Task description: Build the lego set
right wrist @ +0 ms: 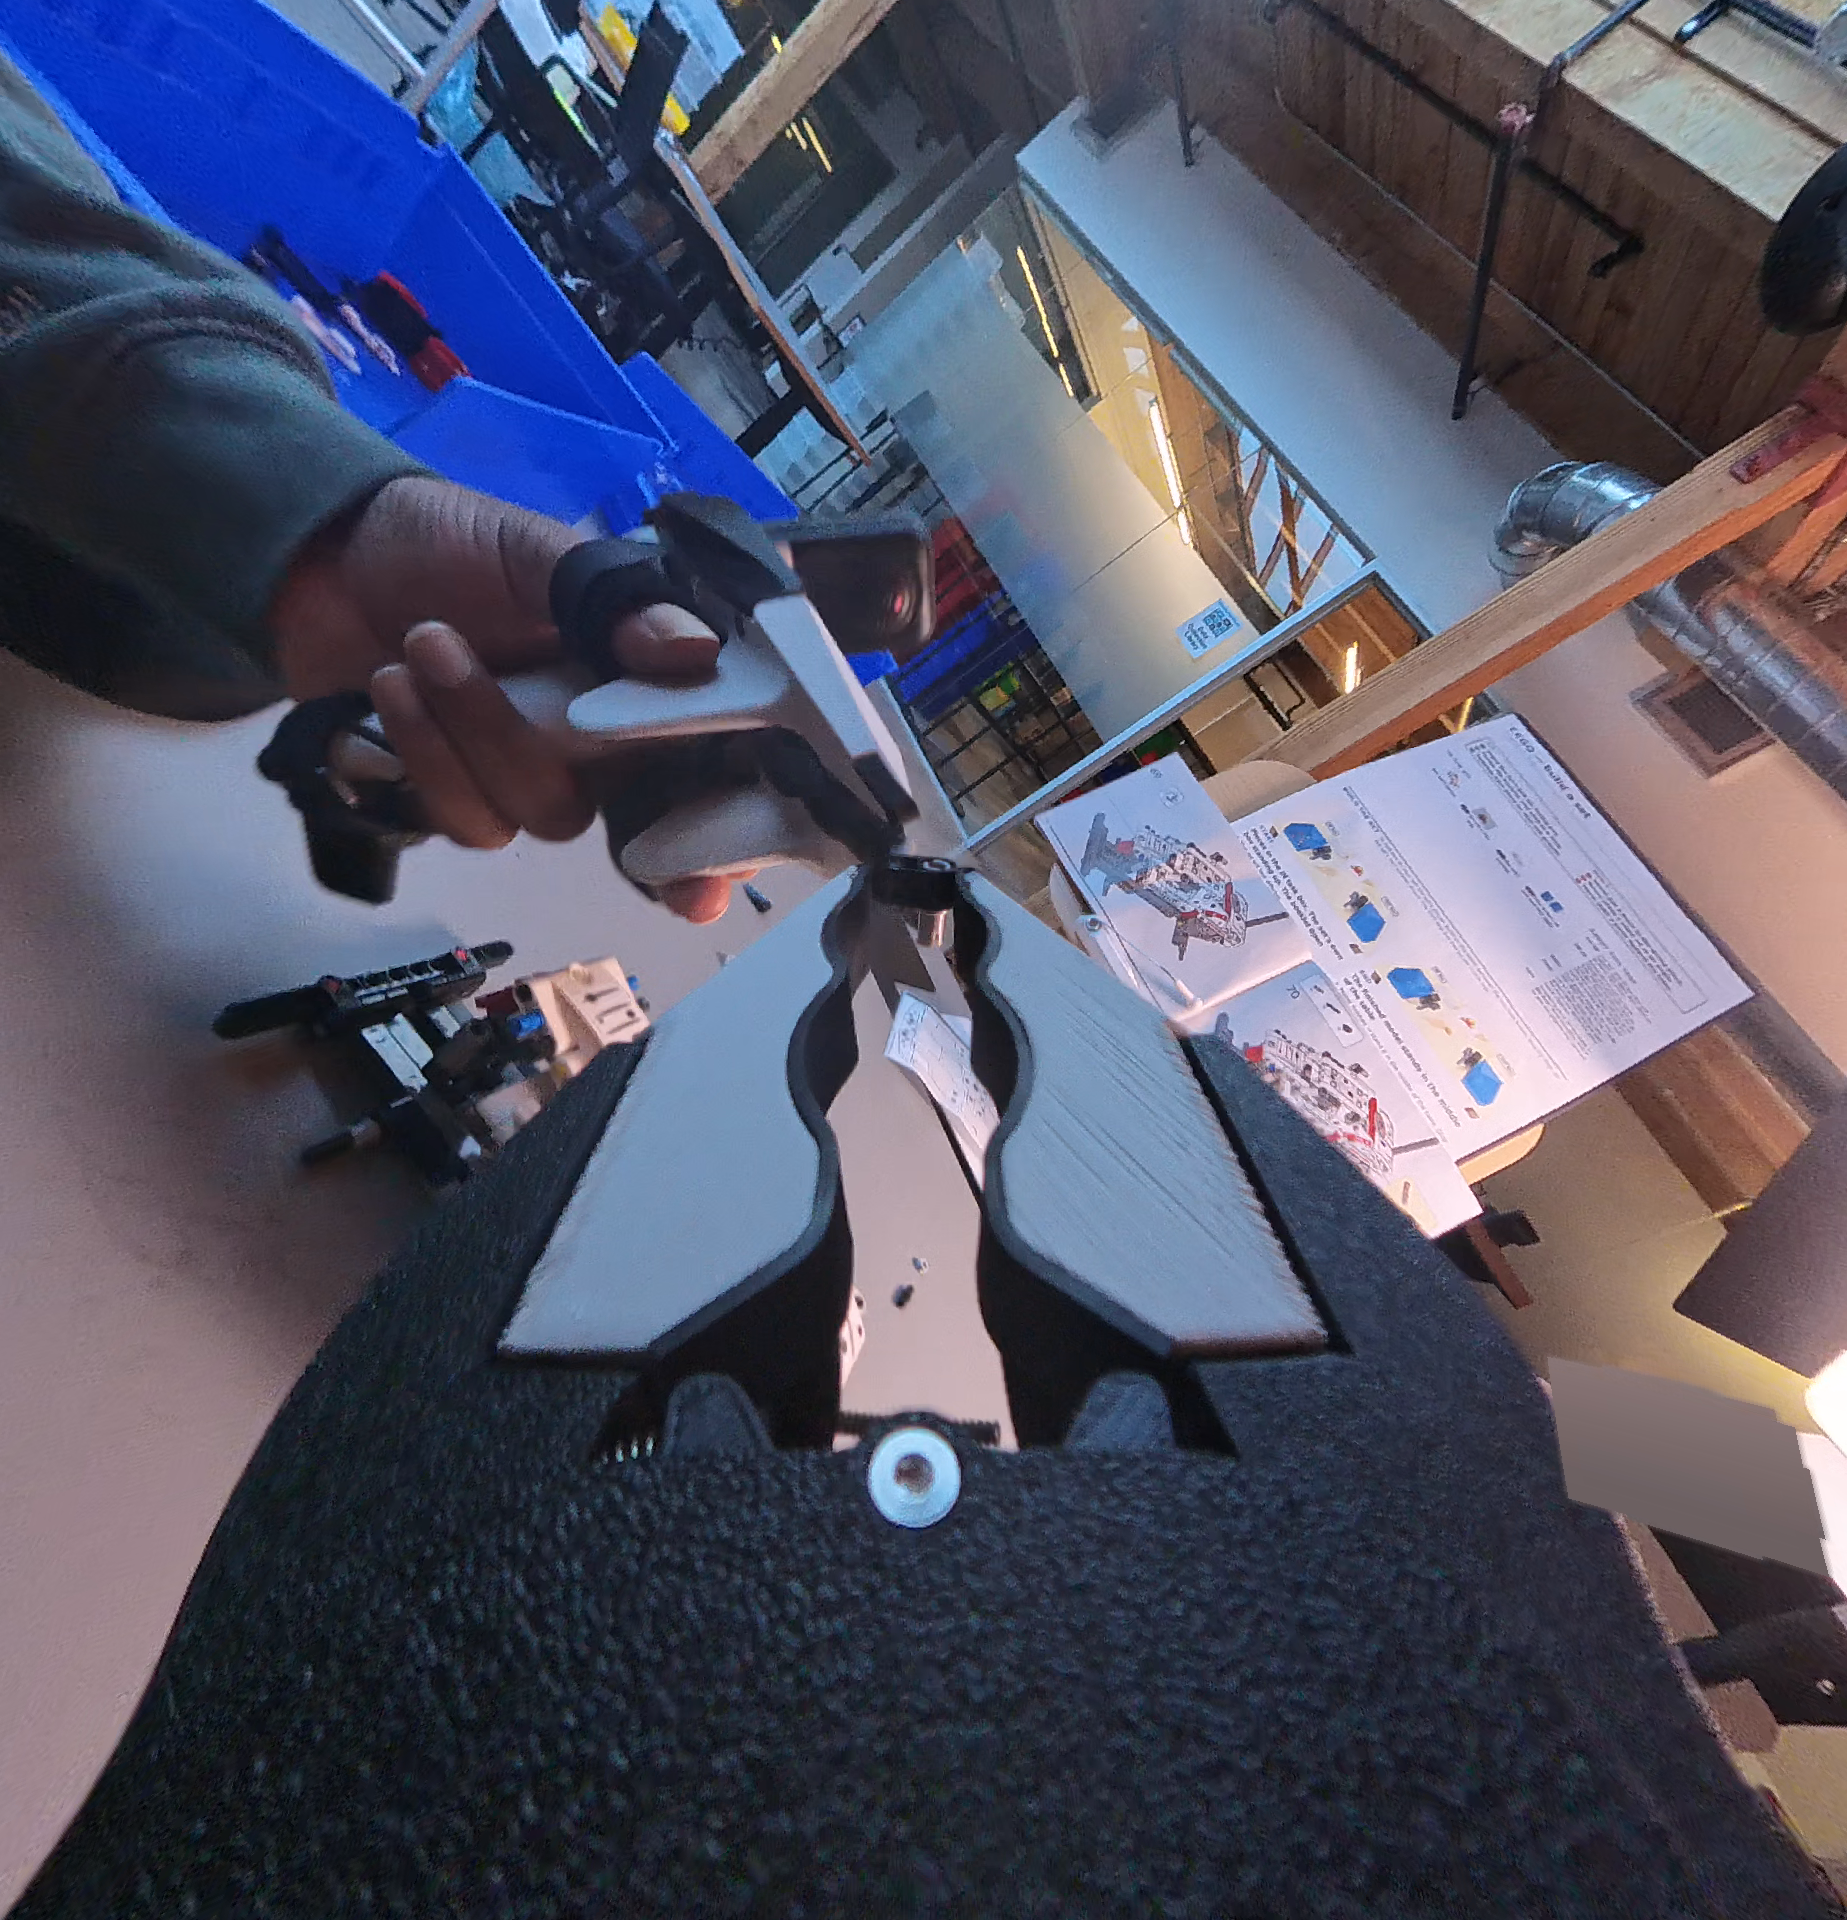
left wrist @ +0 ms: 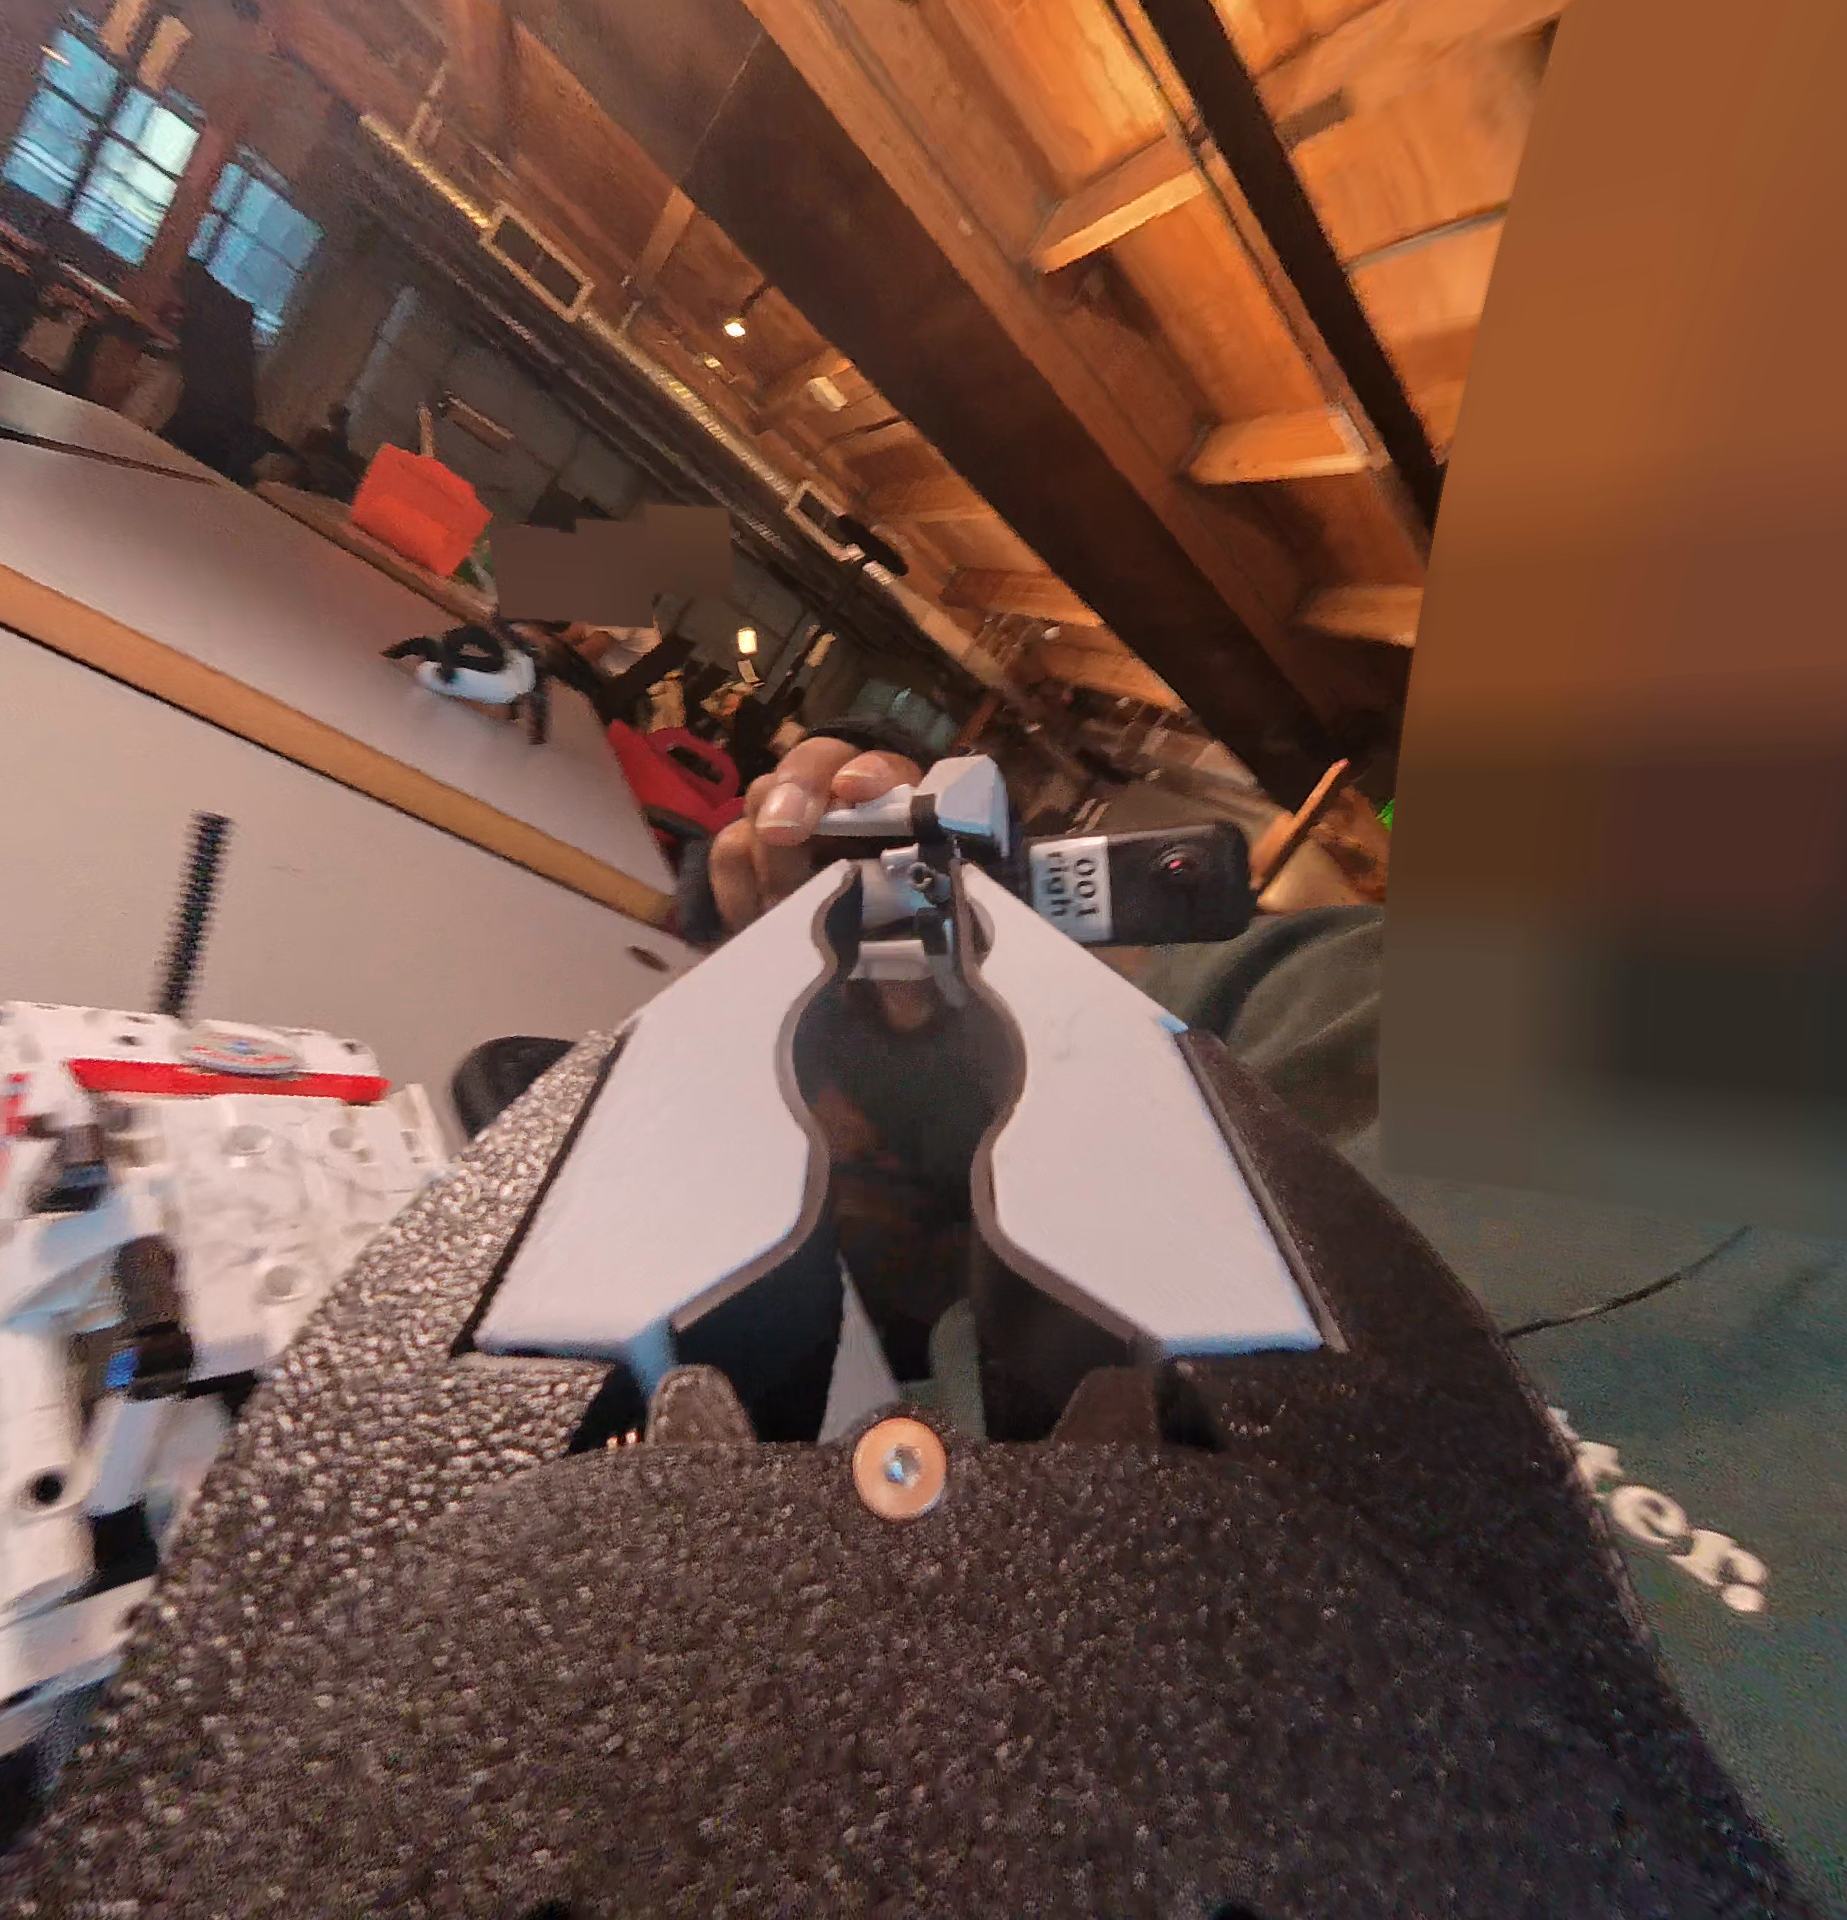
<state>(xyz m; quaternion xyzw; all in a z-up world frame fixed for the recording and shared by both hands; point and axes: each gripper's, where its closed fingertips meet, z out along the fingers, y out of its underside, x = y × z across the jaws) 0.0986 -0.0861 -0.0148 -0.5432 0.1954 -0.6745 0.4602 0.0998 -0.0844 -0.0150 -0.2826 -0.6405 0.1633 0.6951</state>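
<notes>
Here, in the left wrist view, the left gripper (left wrist: pixel 903 914) has its tips nearly closed on a small grey and black lego piece (left wrist: pixel 914 883), held up in the air at about 12 o'clock from the claw. The right gripper (left wrist: pixel 960 805) comes in nose to nose from further off, with a hand (left wrist: pixel 794 831) squeezing it, so I think the two claws meet up high to push two little parts together where both cameras can see. The big white and red lego model (left wrist: pixel 171 1195) sits low at 9 o'clock on a pale table (left wrist: pixel 275 935), well apart from the claws. Above are wooden beams, and windows far off at 10 o'clock. In the right wrist view, the right gripper (right wrist: pixel 903 894) pinches a small black round piece (right wrist: pixel 914 878) at its nearly closed tips. The left gripper (right wrist: pixel 784 748) points at it from 11 o'clock, touching or almost touching; I cannot tell which. A dark lego chunk (right wrist: pixel 420 1039) lies on the table (right wrist: pixel 119 1247) at 9 o'clock. The open instruction pages (right wrist: pixel 1418 935) stand propped at 2 o'clock, likely so the builder can look over. A blue bin (right wrist: pixel 431 312) sits at 11 o'clock.
</notes>
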